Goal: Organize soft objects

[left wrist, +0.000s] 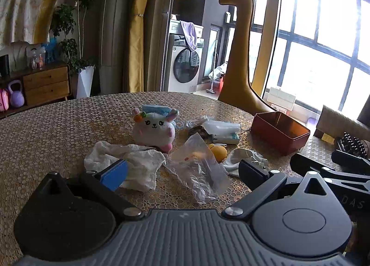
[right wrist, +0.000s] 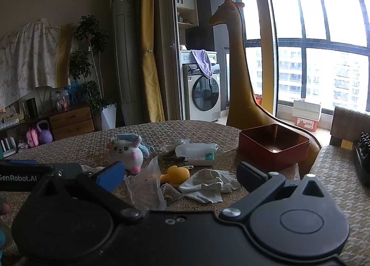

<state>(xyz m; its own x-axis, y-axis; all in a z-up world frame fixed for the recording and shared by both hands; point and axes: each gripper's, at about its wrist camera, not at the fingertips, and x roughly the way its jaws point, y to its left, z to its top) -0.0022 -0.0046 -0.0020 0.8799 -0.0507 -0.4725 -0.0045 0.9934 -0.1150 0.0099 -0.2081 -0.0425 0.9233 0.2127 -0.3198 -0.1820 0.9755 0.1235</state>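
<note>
Hovering fingers [left wrist: 115,172] spread (both grippers)

I see daylight pouring through tall dark-framed windows [right wrist: 321,41] on the right. A washing machine [right wrist: 201,92] stands in an alcove beside yellow curtains [right wrist: 149,57], a wooden drawer cabinet [left wrist: 46,84] and a potted plant [left wrist: 76,34] stand left, and a giraffe figure [left wrist: 240,53] rises behind the patterned surface [left wrist: 57,127].
</note>
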